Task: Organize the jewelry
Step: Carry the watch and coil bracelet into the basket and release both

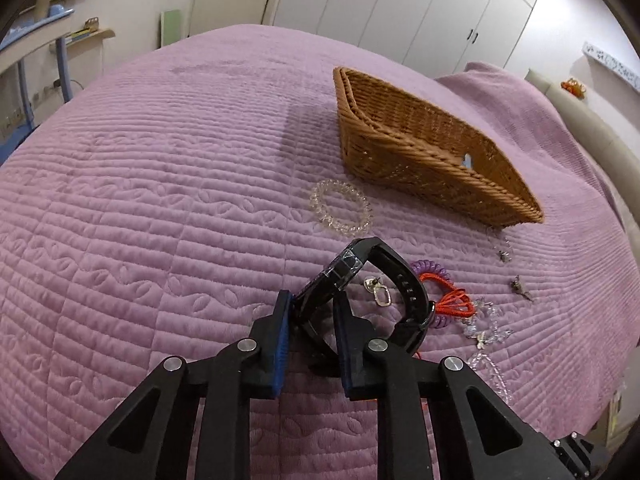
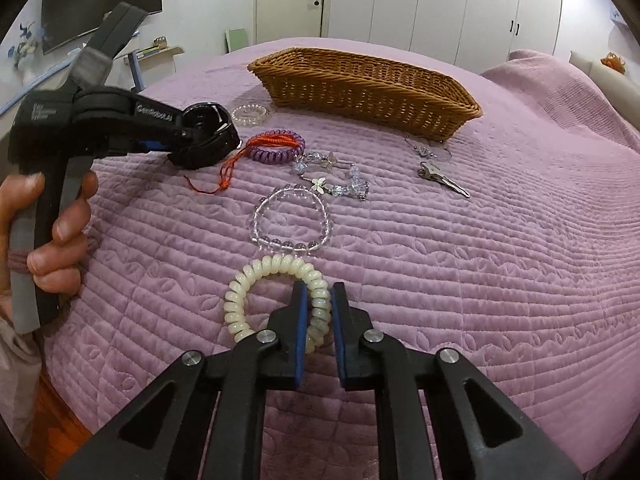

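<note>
jewelry is being gripped: left gripper [image 1: 310,300] pinching watch [image 1: 360,280], right gripper [image 2: 318,300] clamping bracelet [image 2: 276,300]; either thin bite is risking a slip before basket [image 2: 360,80].

White wardrobe doors [image 2: 440,4] behind; dark screen [image 2: 100,0] on the wall; keys [image 2: 442,178] on the purple bedspread [image 2: 480,260].

right tool [image 2: 319,300] gripping cream bracelet [image 2: 256,280], basket [image 2: 360,80]

A home bedroom: a bed under a quilted purple bedspread [image 1: 160,200] fills both views. Beyond the bed stand white floor-to-ceiling wardrobes [image 2: 440,0] and a door; left of it, probably a wall-mounted television [image 2: 100,0] hangs.
</note>
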The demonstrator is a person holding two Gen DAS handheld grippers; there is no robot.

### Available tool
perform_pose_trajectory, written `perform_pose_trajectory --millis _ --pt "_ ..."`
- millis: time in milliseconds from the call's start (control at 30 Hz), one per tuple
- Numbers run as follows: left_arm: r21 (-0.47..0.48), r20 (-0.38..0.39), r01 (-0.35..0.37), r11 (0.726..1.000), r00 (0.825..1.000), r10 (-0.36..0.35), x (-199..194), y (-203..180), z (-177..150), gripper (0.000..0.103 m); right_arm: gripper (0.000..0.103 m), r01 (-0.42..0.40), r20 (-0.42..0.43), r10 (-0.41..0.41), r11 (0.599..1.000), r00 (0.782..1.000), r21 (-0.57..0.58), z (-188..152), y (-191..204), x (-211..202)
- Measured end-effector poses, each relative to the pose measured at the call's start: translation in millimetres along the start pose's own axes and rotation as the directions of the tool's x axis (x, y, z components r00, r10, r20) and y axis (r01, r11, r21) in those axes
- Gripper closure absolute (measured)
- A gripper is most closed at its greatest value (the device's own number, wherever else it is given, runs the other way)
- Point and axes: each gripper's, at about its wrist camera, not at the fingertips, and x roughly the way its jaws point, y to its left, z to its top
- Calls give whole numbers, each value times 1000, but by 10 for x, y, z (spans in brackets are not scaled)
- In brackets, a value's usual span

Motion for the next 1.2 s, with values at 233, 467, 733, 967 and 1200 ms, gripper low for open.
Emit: perform_pose_trajectory --millis 233,467,733,967,1200 --pt "51 84 42 998 995 -46 -258 -64 -83 83 91 -31 32 29 998 999 48 34 -108 -82" --pt "95 121 57 994 990 -68 -439 -170 -87 83 91 -60 88 53 995 995 84 206 -225 -248" --pt "128 167 95 987 979 -116 -609 -330 137 83 91 -32 184 8 992 983 125 778 -569 -317" --pt "165 215 85 983 969 -120 -573 -543 642 83 91 -40 245 -14 977 970 212 1601 -1053 -153" --pt "148 192 121 982 970 -149 -163 -717 1253 83 91 -53 189 -3 955 982 292 2280 -1377 457"
